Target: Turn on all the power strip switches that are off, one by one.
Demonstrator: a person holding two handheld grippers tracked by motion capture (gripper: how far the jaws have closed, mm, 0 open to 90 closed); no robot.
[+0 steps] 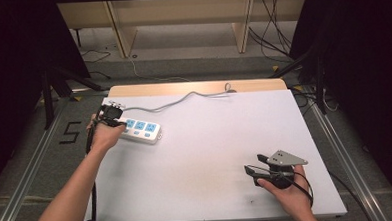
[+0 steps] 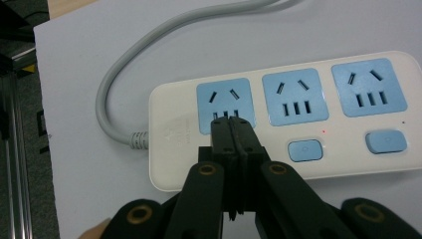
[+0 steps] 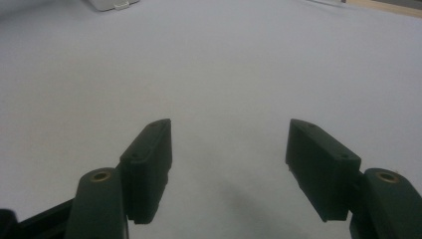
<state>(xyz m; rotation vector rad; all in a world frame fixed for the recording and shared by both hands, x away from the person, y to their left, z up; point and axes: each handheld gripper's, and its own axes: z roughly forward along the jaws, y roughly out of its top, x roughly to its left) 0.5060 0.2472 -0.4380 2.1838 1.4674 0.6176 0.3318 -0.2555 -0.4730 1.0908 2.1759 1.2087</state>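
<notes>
A white power strip (image 1: pixel 144 132) with three blue sockets lies at the table's left rear. In the left gripper view the power strip (image 2: pixel 348 164) runs across the frame. My left gripper (image 2: pixel 232 124) is shut, jaws pressed together with nothing between them. Its tips rest on the lower edge of the first blue socket (image 2: pixel 224 99), at the cable end, and hide what lies just below it. From above, the left gripper (image 1: pixel 115 119) sits at the strip's left end. My right gripper (image 1: pixel 252 170) is open and holds nothing, low over bare table at the front right; its view shows the right gripper (image 3: pixel 229 164) over white surface.
The strip's grey cable (image 1: pixel 183 98) curves to the table's back edge. Two blue switch buttons (image 2: pixel 304 150) show below the other sockets, with a small red light (image 2: pixel 323 131) beside one. A corner of the strip (image 3: pixel 112 4) appears far off in the right gripper view.
</notes>
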